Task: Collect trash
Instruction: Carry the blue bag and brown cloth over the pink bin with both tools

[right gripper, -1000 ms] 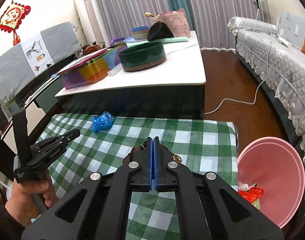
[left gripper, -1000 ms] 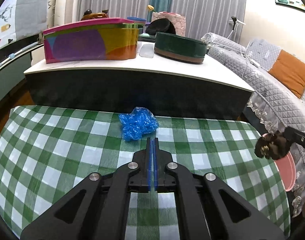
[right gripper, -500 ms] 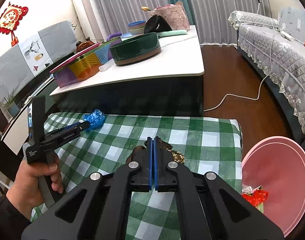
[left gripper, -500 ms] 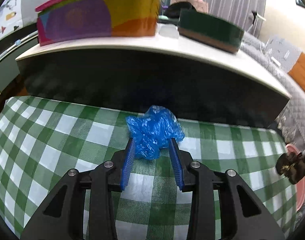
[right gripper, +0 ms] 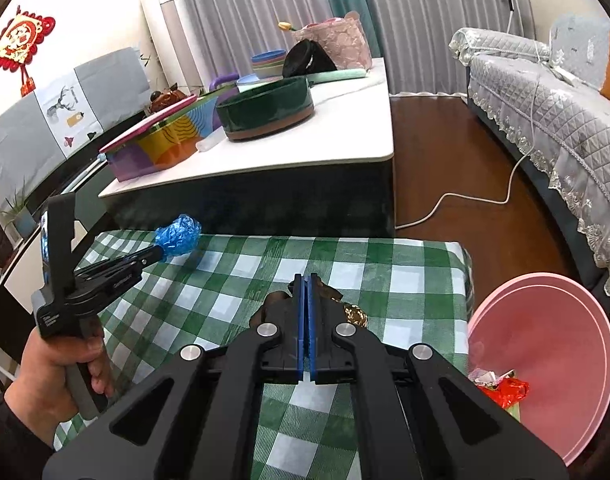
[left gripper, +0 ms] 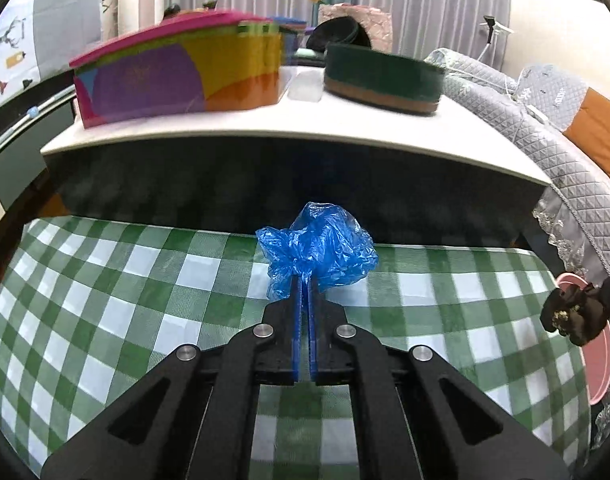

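My left gripper [left gripper: 305,284] is shut on a crumpled blue plastic bag [left gripper: 319,250] and holds it just above the green checked tablecloth [left gripper: 125,292]; the bag also shows in the right wrist view [right gripper: 178,233] at the left gripper's tip [right gripper: 159,254]. My right gripper [right gripper: 307,280] is shut on a dark brown and gold wrapper [right gripper: 351,312], which also shows in the left wrist view [left gripper: 571,314] at the cloth's right edge. A pink bin [right gripper: 545,344] with red trash [right gripper: 505,390] inside stands on the floor to the right of the table.
A higher white table [right gripper: 305,152] stands behind the checked one, carrying a colourful box [left gripper: 177,76], a dark green round tin [left gripper: 383,76] and other items. A grey quilted sofa [right gripper: 545,92] and a white cable [right gripper: 465,200] on the wooden floor lie to the right.
My left gripper reached the blue bag, opened around it, then shut on it and raised it slightly. My right gripper has kept hold of the brown wrapper and moved toward the pink bin.
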